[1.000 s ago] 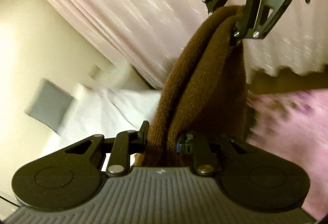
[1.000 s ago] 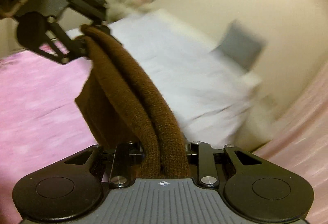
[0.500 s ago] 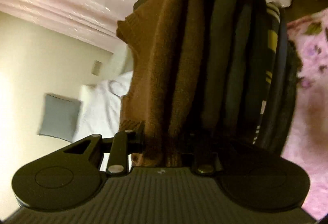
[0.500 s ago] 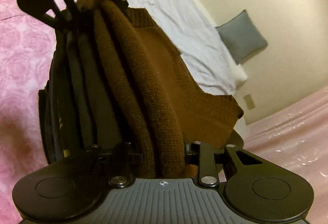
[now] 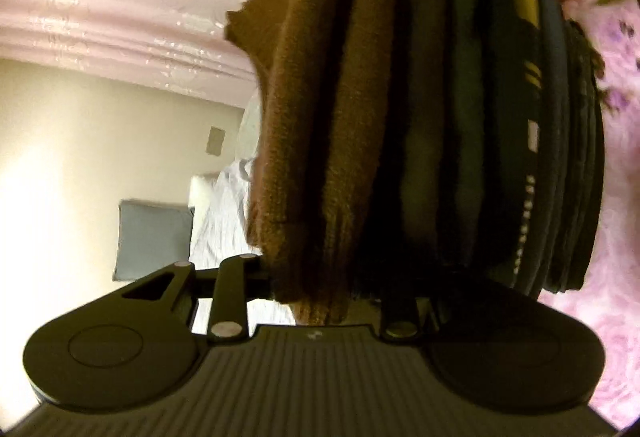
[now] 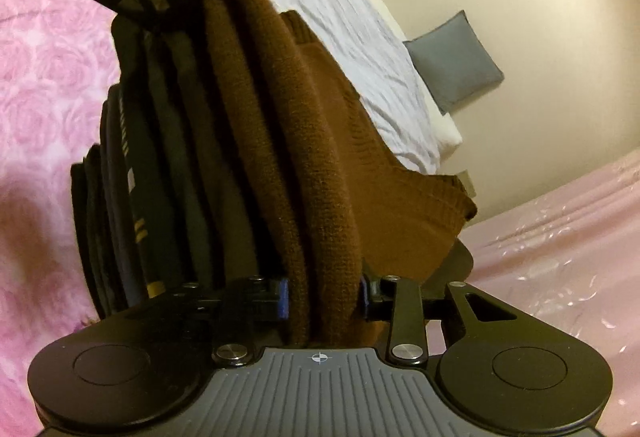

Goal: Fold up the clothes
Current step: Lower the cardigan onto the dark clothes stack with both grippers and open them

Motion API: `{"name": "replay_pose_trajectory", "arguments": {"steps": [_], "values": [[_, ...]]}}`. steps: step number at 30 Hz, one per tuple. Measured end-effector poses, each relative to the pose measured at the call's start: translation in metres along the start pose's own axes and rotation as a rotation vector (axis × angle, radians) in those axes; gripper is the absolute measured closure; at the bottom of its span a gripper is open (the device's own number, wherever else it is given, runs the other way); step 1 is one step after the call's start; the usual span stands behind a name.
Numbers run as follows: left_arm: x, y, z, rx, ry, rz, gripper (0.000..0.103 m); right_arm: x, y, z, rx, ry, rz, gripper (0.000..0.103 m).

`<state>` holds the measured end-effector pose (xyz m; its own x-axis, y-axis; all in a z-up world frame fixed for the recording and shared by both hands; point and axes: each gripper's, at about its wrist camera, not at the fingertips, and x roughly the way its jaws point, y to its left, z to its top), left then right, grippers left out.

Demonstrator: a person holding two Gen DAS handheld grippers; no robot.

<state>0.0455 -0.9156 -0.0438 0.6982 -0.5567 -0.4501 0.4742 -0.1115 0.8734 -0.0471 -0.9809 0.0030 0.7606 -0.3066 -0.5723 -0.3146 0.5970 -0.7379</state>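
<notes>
Both grippers, the left gripper (image 5: 320, 277) and the right gripper (image 6: 324, 297), pinch opposite ends of a folded brown sweater (image 6: 304, 157) lying atop a stack of dark folded clothes (image 6: 132, 173) on a pink floral bedspread (image 6: 44, 77).

— Where is there room to pass?
— Over the pink floral cover (image 6: 44, 85) beside the dark folded stack (image 6: 132, 173).
— And what blocks?
— The stack itself, with the brown sweater (image 6: 304, 141) against it.
</notes>
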Motion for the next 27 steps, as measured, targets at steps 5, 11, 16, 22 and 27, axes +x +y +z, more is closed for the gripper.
{"name": "replay_pose_trajectory", "arguments": {"steps": [5, 11, 16, 22, 27], "values": [[-0.019, -0.002, -0.007, -0.036, 0.003, 0.011, 0.078, 0.0, -0.003, -0.002, 0.001, 0.002, 0.005, 0.066], [-0.059, 0.03, -0.027, -0.306, 0.039, -0.053, 0.077, 0.003, -0.004, -0.002, 0.036, -0.006, -0.006, 0.062], [-0.093, 0.071, -0.029, -0.598, -0.018, -0.014, 0.077, 0.004, -0.002, 0.001, 0.038, 0.0, -0.024, 0.061], [-0.077, 0.103, -0.018, -0.833, -0.109, -0.153, 0.077, -0.013, -0.006, -0.004, 0.051, 0.006, 0.008, 0.061], [-0.05, 0.081, -0.039, -0.827, -0.025, -0.269, 0.082, -0.047, -0.045, -0.009, 0.304, -0.059, 0.096, 0.06]]}}
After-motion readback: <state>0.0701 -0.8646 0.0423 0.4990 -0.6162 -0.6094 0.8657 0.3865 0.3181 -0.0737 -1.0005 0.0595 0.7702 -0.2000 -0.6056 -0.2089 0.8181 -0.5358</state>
